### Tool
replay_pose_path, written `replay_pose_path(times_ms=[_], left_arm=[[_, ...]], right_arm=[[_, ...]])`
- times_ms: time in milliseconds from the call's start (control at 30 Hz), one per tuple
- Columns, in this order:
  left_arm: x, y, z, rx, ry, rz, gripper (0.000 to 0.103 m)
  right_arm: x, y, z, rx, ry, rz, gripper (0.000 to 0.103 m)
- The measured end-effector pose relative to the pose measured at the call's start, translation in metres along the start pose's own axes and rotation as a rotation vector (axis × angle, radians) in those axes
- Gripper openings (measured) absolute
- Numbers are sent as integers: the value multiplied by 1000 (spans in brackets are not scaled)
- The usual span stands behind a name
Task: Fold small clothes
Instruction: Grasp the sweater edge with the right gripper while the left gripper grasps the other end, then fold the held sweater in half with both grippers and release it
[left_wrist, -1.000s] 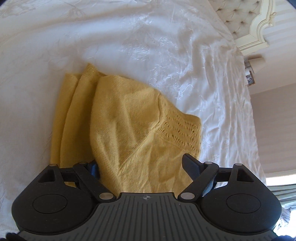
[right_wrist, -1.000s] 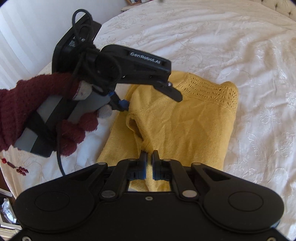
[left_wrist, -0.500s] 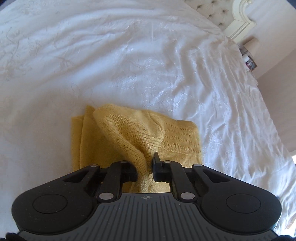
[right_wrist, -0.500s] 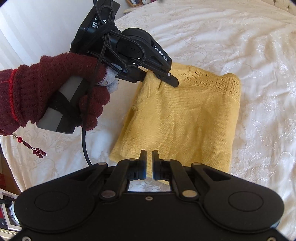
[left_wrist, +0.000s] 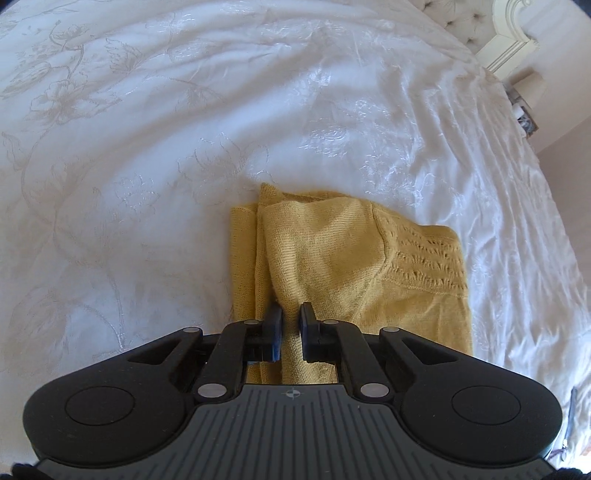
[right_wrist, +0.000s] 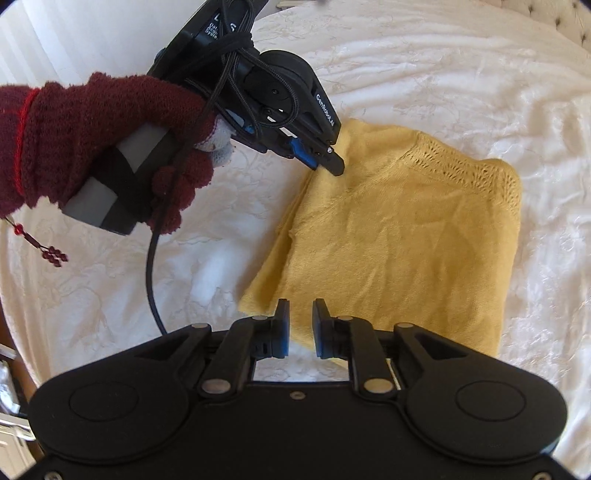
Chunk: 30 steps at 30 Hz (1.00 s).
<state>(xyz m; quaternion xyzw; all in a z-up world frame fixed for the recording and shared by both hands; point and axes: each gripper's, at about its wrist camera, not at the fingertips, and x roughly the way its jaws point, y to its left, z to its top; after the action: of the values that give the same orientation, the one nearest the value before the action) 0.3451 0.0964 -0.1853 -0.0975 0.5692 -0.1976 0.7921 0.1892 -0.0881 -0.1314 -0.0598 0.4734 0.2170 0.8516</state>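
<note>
A yellow knit garment (right_wrist: 399, 236) lies folded on the white embroidered bedspread (right_wrist: 443, 74); it also shows in the left wrist view (left_wrist: 332, 258). My left gripper (left_wrist: 290, 325) is shut on a fold at the garment's left edge; in the right wrist view it (right_wrist: 328, 162) pinches the garment's far left corner, held by a hand in a dark red glove (right_wrist: 92, 147). My right gripper (right_wrist: 300, 325) hovers over the garment's near left corner with its jaws slightly apart and nothing between them.
The bedspread (left_wrist: 184, 110) spreads all round the garment. A tufted headboard (left_wrist: 465, 14) and a small lamp (left_wrist: 528, 81) stand at the far right. The left gripper's black cable (right_wrist: 151, 280) hangs over the bed.
My left gripper closed on the garment's left fold and carried it over, flattening the garment. My right gripper let go of the near edge and its jaws opened slightly.
</note>
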Motion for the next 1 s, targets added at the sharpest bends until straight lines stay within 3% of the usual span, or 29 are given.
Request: replay_pose_path(times_ms=[33, 67, 400, 433, 467, 500, 733, 833, 1000], left_arm=[[0, -1, 0, 1, 7, -1, 17], [0, -2, 1, 1, 9, -4, 18], [-3, -13, -1, 24, 25, -12, 24], [-4, -13, 0, 23, 29, -13, 26], [-5, -13, -1, 23, 34, -16, 27], [-5, -13, -1, 21, 40, -22, 30], [-7, -10, -6, -42, 91, -104, 50], [3, -9, -10, -102, 128, -143, 59], [24, -11, -15, -177, 176, -175, 59]], right_arm=[[3, 2, -1, -35, -2, -19, 49], [6, 5, -1, -69, 0, -29, 51], [47, 42, -17, -393, 74, -84, 51], [48, 41, -17, -399, 75, -82, 44], [47, 37, -15, -376, 74, -70, 30], [45, 31, -12, -333, 71, -51, 9], [0, -47, 3, 154, -48, 12, 9], [-5, -63, -1, 229, -44, 8, 9], [2, -70, -2, 240, -35, 20, 9]])
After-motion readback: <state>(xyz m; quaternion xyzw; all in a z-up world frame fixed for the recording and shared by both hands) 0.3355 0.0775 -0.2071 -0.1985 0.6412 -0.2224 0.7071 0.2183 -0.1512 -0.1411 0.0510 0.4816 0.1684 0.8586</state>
